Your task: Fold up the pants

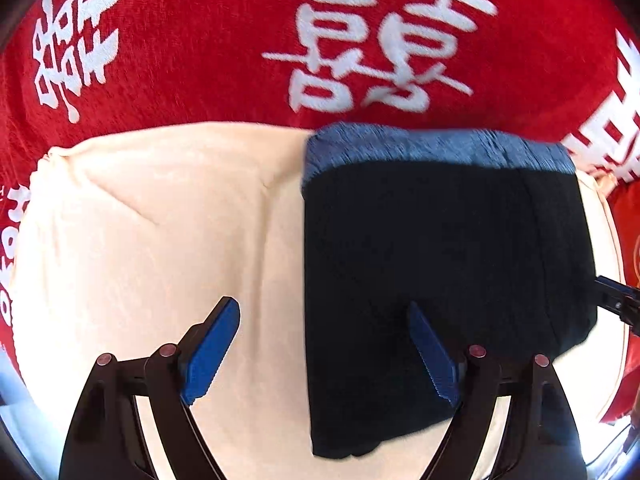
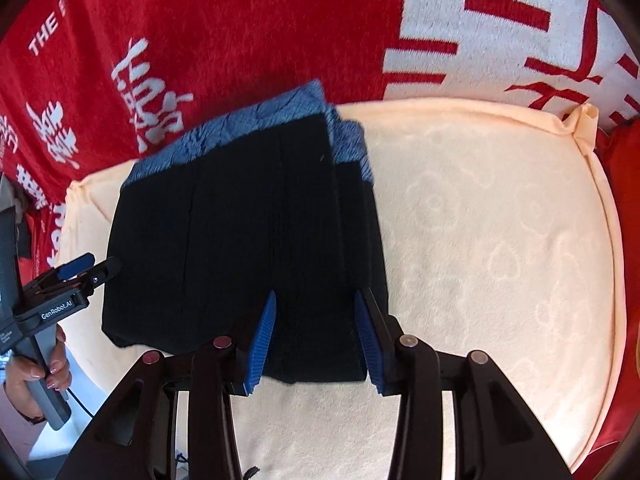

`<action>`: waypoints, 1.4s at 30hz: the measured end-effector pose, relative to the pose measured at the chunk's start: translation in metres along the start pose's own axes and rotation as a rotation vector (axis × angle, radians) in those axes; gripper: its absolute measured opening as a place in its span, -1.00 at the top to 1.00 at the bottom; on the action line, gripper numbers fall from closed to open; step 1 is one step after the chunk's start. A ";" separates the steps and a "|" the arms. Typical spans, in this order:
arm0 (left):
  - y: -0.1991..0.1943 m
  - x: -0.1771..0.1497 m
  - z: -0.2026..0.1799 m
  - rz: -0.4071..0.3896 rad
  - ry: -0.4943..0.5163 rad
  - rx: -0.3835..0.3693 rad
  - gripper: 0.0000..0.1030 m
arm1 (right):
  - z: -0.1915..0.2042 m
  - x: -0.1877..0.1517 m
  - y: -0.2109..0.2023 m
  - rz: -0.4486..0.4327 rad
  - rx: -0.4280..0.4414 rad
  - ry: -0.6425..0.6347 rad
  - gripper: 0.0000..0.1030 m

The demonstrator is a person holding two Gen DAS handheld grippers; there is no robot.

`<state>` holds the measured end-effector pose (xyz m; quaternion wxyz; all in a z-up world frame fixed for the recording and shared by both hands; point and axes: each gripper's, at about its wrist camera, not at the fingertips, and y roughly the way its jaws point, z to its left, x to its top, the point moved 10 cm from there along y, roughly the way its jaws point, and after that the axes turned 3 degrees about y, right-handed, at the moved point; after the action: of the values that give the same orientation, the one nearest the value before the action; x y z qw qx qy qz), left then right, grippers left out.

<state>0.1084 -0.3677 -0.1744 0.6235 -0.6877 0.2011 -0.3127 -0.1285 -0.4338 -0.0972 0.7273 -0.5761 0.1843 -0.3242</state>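
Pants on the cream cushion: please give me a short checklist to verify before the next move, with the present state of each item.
1. Pants folded into a compact stack: ok.
2. Stack lies fully on the cream cushion: not ok, blue waistband reaches onto the red blanket.
3. Left gripper open, holding nothing: ok.
4. Right gripper straddles the stack's near edge: ok.
5. Right gripper pressing the cloth: cannot tell.
6. Layer edges aligned: not ok, one is offset.

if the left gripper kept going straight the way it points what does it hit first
Probably the cream padded cushion, with its right finger landing on the folded black pants with a blue waistband; depth is unclear.
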 end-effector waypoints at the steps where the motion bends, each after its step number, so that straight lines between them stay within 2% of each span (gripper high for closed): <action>1: 0.001 0.004 0.001 -0.005 -0.004 0.005 -0.68 | -0.003 0.006 -0.001 -0.006 0.000 0.012 0.13; 7: 0.015 0.043 0.014 -0.027 -0.046 0.018 -0.68 | -0.007 0.050 -0.001 -0.060 -0.014 0.023 0.13; 9: 0.025 0.050 0.016 -0.009 -0.059 0.014 -0.68 | -0.003 0.060 0.005 -0.057 -0.019 0.011 0.13; 11: 0.036 0.053 0.015 0.011 -0.061 0.015 -0.68 | -0.004 0.059 0.018 -0.025 -0.042 -0.004 0.12; 14: 0.044 0.055 0.019 0.000 -0.039 0.034 -0.70 | -0.007 0.057 0.028 -0.015 -0.057 -0.016 0.04; 16: 0.045 0.056 0.022 -0.012 -0.031 0.056 -0.86 | -0.013 0.057 0.028 -0.009 -0.045 0.007 -0.09; 17: 0.046 0.052 0.019 -0.011 -0.032 0.050 -0.86 | -0.015 0.057 0.029 -0.003 -0.036 0.021 -0.15; 21: 0.054 0.047 0.026 0.005 -0.075 -0.005 -0.86 | -0.021 0.051 0.025 0.013 -0.002 0.041 -0.16; 25: 0.056 0.043 0.031 0.008 -0.083 -0.015 -0.86 | -0.021 0.044 0.023 0.026 0.025 0.048 -0.16; 30: 0.057 0.032 0.033 0.041 -0.128 -0.090 -0.86 | -0.027 0.028 0.018 0.057 0.121 0.101 -0.22; 37: 0.066 0.001 0.033 0.102 -0.113 -0.286 -0.86 | -0.043 0.012 0.014 0.088 0.242 0.121 -0.34; 40: 0.074 -0.015 0.027 0.145 -0.126 -0.373 -0.86 | -0.051 0.010 0.024 0.125 0.333 0.180 -0.38; 42: 0.078 -0.018 0.023 0.151 -0.113 -0.403 -0.86 | -0.058 0.009 0.029 0.145 0.396 0.223 -0.39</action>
<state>0.1196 -0.3502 -0.2548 0.5053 -0.7980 0.2751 -0.1794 -0.1511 -0.4778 -0.1398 0.8226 -0.3681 0.2373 -0.3628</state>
